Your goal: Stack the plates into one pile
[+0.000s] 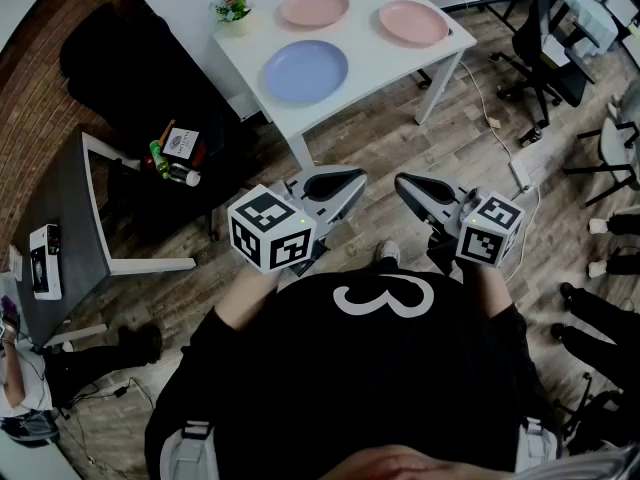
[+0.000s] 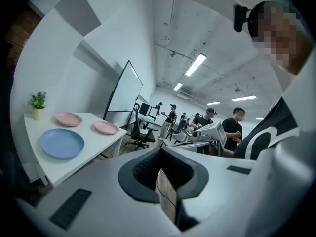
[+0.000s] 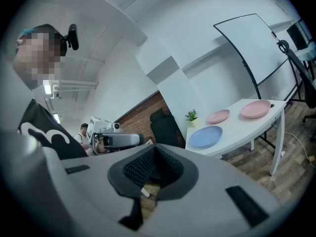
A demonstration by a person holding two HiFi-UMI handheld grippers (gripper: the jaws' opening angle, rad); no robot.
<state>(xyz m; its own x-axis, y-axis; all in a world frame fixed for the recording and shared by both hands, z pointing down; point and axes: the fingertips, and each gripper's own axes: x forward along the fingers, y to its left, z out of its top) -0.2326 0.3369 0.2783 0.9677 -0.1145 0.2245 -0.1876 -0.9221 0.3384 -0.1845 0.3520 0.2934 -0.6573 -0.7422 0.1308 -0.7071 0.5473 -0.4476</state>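
Three plates lie apart on the white table (image 1: 400, 63): a blue plate (image 1: 305, 70) nearest me, one pink plate (image 1: 313, 7) behind it, and a second pink plate (image 1: 413, 21) to the right. My left gripper (image 1: 348, 181) and right gripper (image 1: 405, 185) are held low in front of my chest, well short of the table, tips turned toward each other. Both are shut with nothing between the jaws. The left gripper view shows its closed gripper (image 2: 161, 154) and the blue plate (image 2: 62, 143) far off. The right gripper view shows its closed gripper (image 3: 152, 163) and the blue plate (image 3: 205, 137).
A small potted plant (image 1: 233, 8) stands on the table's far left corner. A grey desk (image 1: 60, 228) and a black seat (image 1: 130, 63) are on the left, office chairs (image 1: 540, 53) on the right. A whiteboard (image 2: 123, 90) and several people (image 2: 234, 127) are beyond.
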